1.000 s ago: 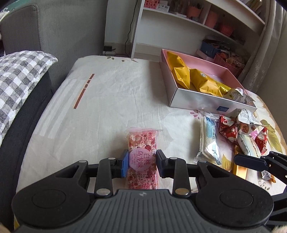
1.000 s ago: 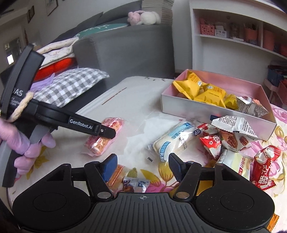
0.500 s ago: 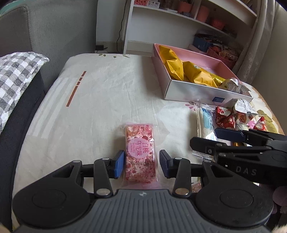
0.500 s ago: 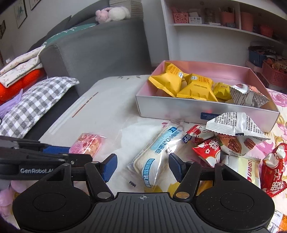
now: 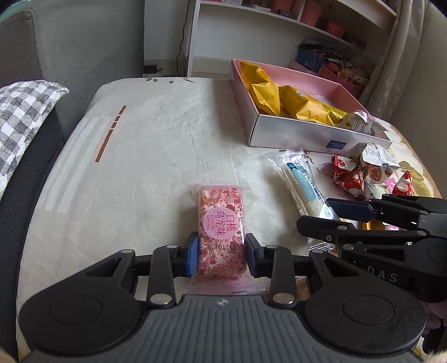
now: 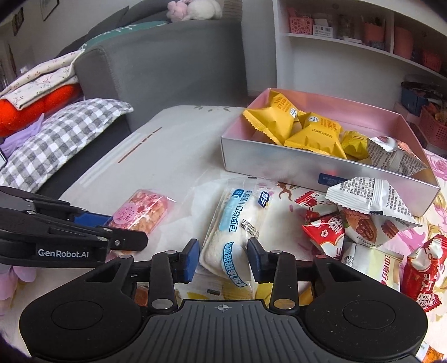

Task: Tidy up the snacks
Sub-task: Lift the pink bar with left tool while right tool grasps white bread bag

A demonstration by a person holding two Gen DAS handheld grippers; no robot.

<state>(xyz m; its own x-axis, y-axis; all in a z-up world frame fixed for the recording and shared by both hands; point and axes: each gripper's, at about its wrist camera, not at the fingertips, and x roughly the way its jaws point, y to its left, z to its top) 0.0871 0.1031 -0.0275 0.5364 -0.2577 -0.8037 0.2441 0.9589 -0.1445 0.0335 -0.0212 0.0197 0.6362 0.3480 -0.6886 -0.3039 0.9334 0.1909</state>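
A pink snack bar (image 5: pixel 220 220) lies on the cream tablecloth. My left gripper (image 5: pixel 222 258) has its jaws closing, and both pads touch the bar's near end. From the right wrist view the same bar (image 6: pixel 142 212) shows between the left gripper's (image 6: pixel 125 229) fingers. A white and blue bread packet (image 6: pixel 237 217) lies to the right of it. My right gripper (image 6: pixel 223 262) straddles its near end, jaws closing, pads close beside it without pressing. The pink box (image 6: pixel 279 164) behind holds yellow packets (image 6: pixel 279 117).
Red and white nut packets (image 6: pixel 363 212) lie in a heap right of the bread packet, against the box's front wall. A grey sofa with a checked cushion (image 6: pixel 64 139) borders the table on the left. White shelves (image 5: pixel 293 25) stand behind.
My right gripper moved forward over the bread packet and its jaws narrowed around it. The left gripper's jaws loosened slightly, then came back onto the pink bar.
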